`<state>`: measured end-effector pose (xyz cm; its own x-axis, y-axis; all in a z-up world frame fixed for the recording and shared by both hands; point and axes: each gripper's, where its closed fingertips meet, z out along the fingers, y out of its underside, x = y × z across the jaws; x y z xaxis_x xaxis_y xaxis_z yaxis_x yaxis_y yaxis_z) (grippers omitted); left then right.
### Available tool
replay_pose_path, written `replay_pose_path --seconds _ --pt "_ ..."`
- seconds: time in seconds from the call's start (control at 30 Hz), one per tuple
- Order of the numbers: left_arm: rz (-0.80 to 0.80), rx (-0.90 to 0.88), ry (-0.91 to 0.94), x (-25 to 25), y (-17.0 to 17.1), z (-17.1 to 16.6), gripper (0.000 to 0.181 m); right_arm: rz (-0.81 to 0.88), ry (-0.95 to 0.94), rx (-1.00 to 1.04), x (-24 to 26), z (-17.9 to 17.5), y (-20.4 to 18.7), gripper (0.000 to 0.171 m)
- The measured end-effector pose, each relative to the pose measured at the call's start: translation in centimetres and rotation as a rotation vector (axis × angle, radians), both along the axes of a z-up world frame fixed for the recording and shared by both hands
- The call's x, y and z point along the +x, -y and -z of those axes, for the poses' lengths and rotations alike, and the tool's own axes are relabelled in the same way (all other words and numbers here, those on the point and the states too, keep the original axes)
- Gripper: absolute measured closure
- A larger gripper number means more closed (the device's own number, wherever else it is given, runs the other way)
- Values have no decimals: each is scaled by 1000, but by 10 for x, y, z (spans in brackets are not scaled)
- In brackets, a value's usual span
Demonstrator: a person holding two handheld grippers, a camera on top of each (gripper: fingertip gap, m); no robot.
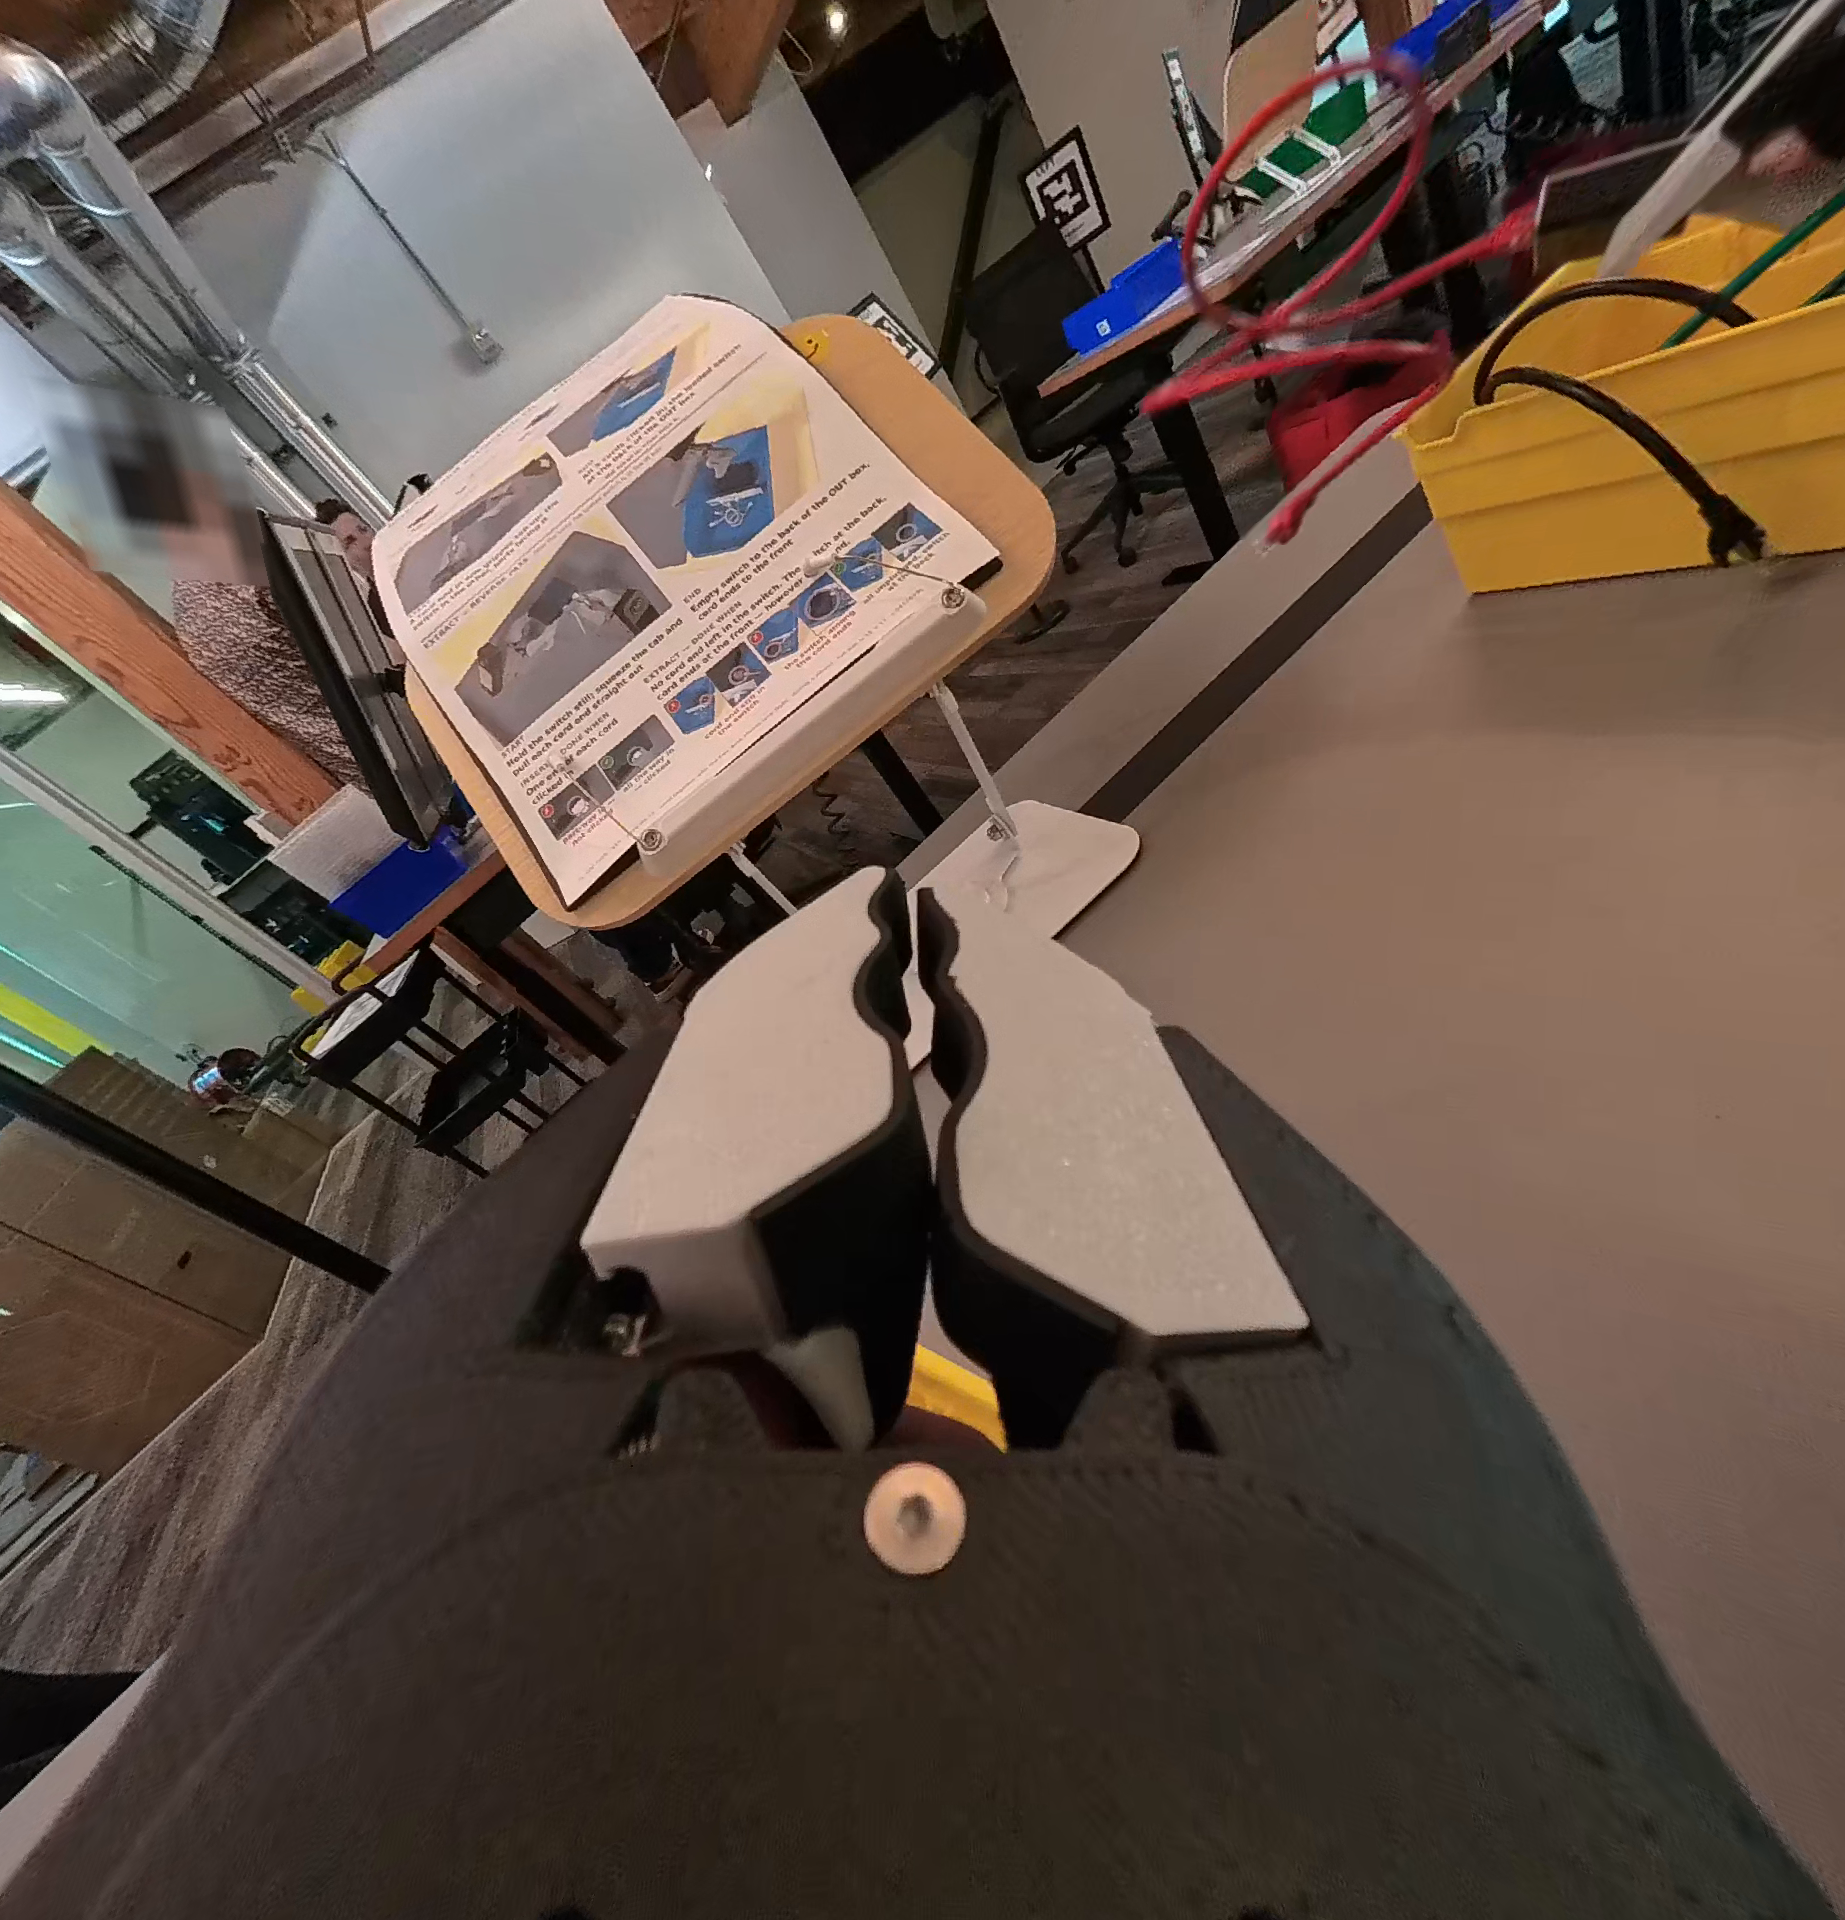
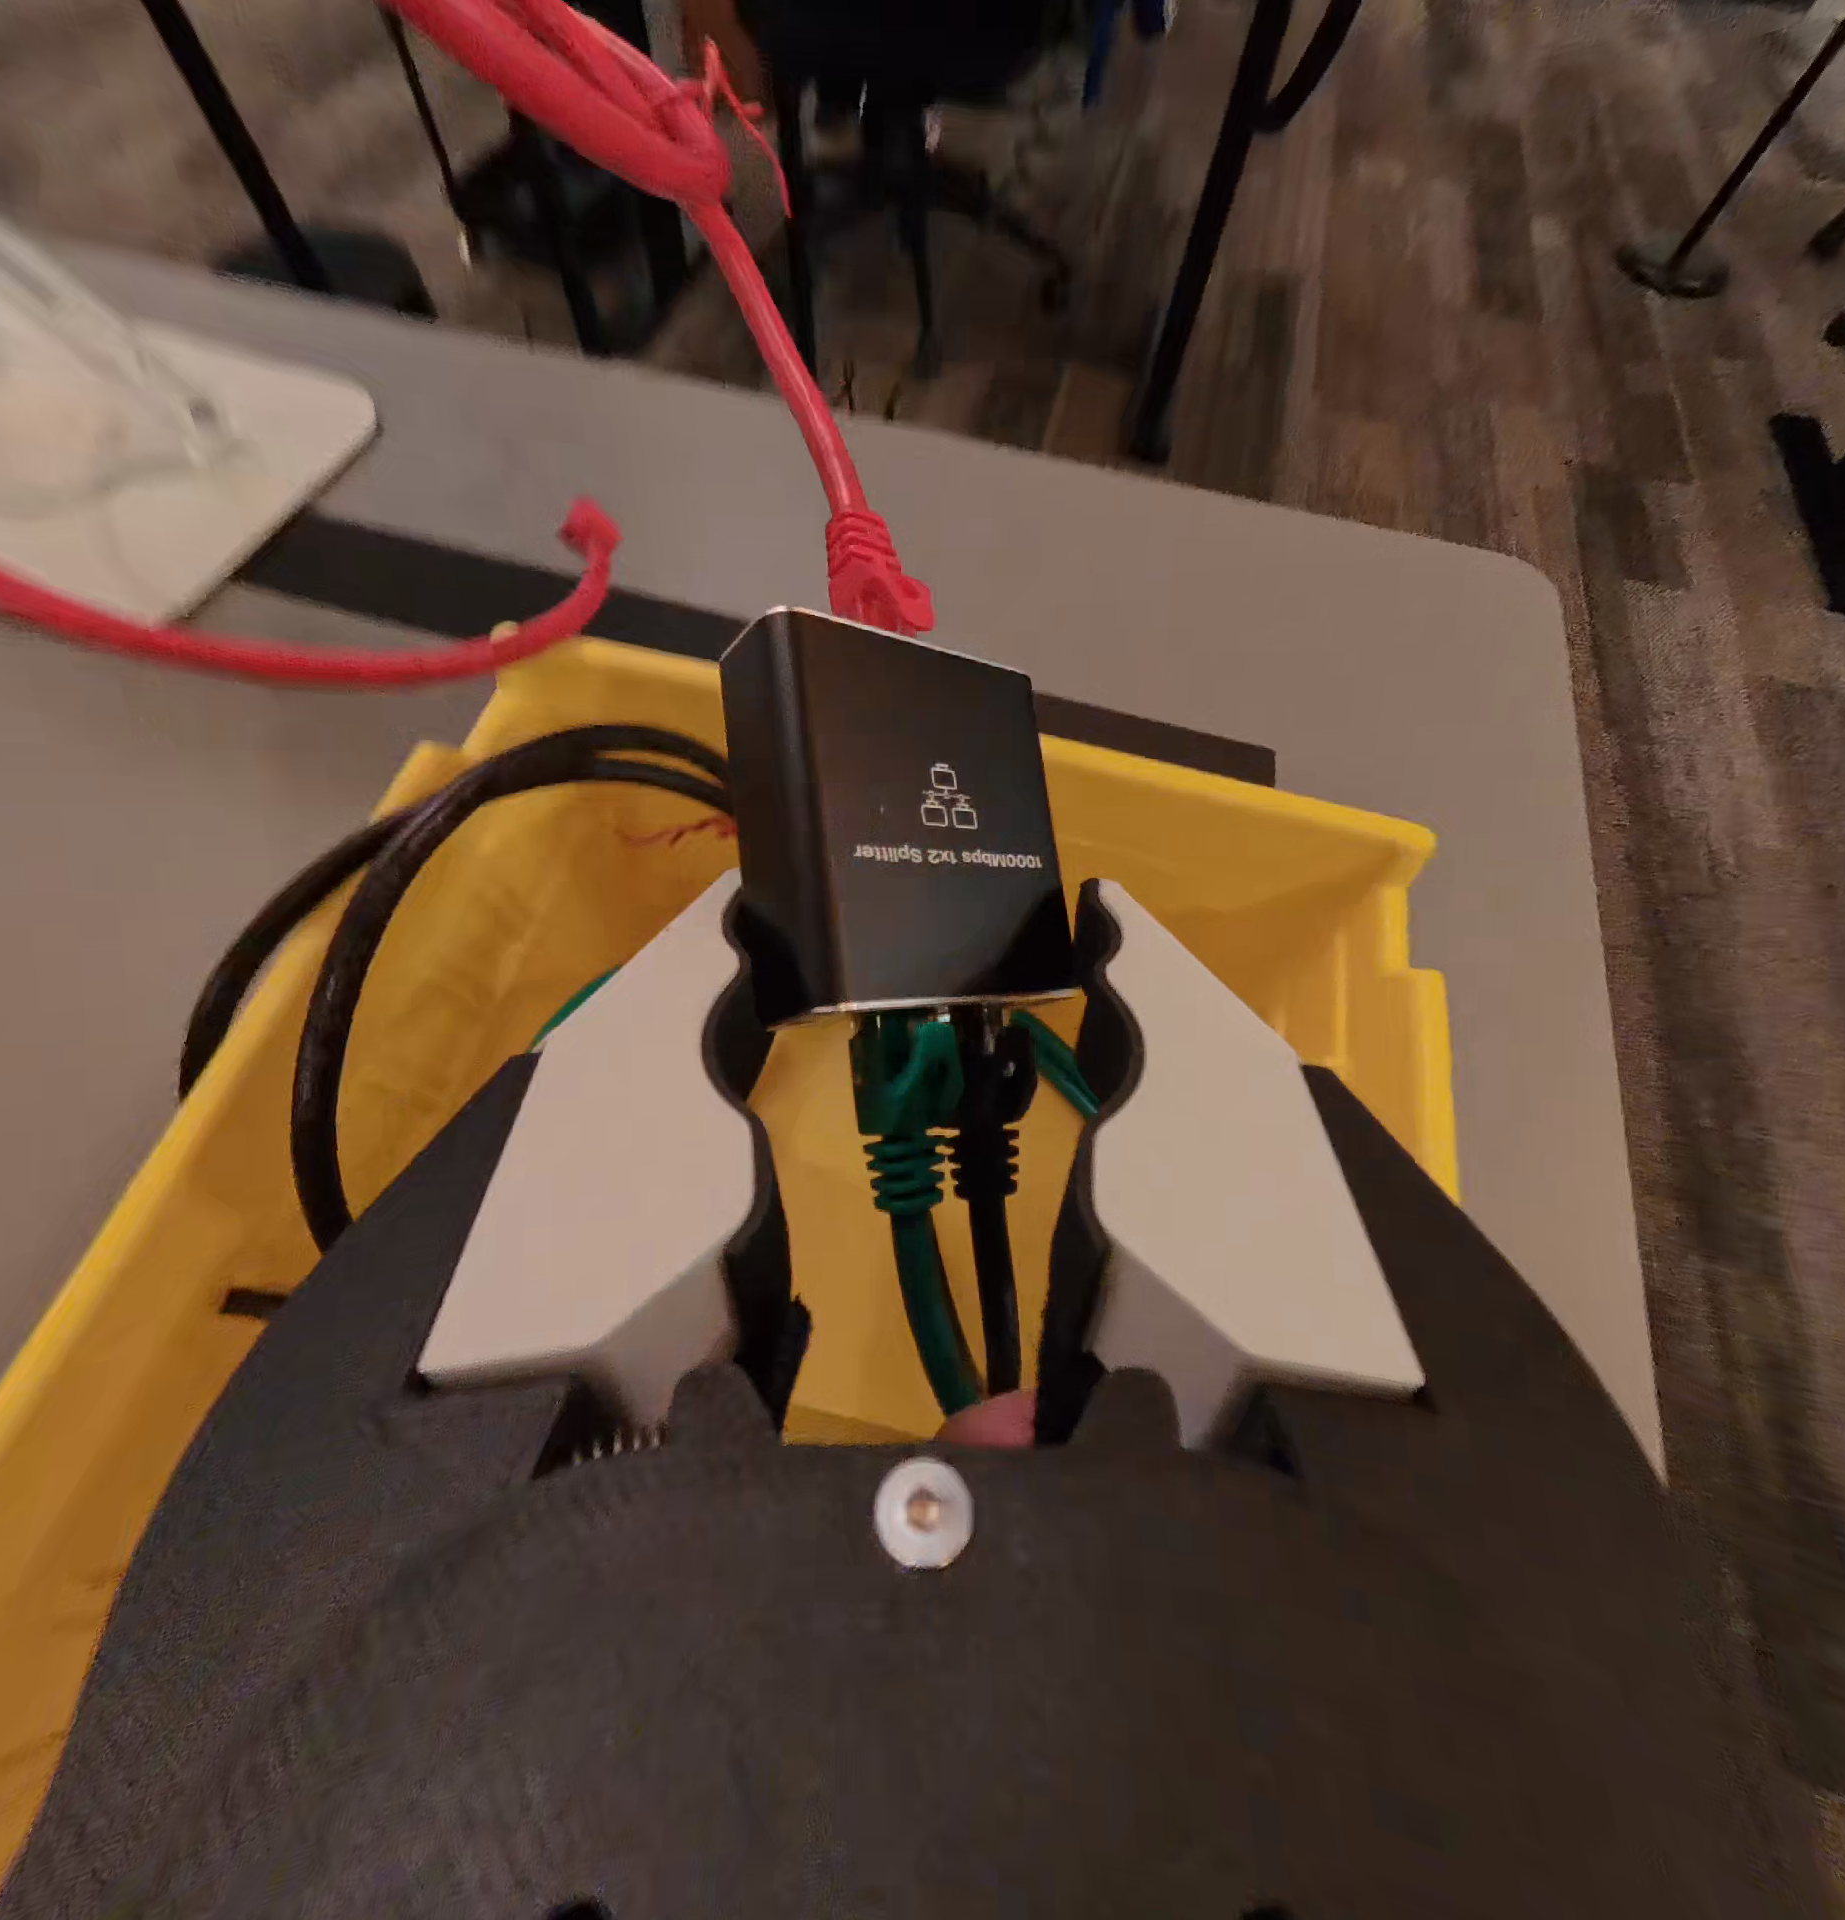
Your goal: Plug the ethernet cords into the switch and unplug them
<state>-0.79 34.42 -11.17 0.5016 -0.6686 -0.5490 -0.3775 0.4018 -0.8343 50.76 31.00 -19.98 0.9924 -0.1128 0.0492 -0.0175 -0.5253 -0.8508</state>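
Observation:
My right gripper (image 2: 913, 909) is shut on the black switch (image 2: 887, 831) and holds it above the yellow bin (image 2: 1261, 914). A red cord (image 2: 876, 566) is plugged into the switch's far end and loops up out of view. A green cord (image 2: 902, 1132) and a black cord (image 2: 991, 1132) are plugged into its near end, between my fingers. The red cord's loose end (image 2: 589, 528) hangs free to the left. My left gripper (image 1: 913, 925) is shut and empty, low over the grey table (image 1: 1520, 935). The red cord (image 1: 1302, 353) and the blurred switch (image 1: 1593, 197) show at the left wrist view's upper right.
A stand with an instruction sheet (image 1: 689, 582) sits at the table's far edge on a white base (image 1: 1053, 847). The black cord drapes over the yellow bin's wall (image 1: 1624, 457), its plug (image 1: 1733, 540) near the table. The black cord loops in the bin (image 2: 326, 987). Other desks and chairs stand beyond. The grippers' ends are close to 55 centimeters from one another.

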Motion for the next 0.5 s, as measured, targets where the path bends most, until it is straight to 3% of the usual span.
replay_pose_path --seconds 0.13,0.5 --pt "1 4 -7 0 0 1 181 -92 75 -217 -12 30 -1 113" --pt "11 11 -13 1 2 1 181 -284 194 -717 -18 69 14 114"
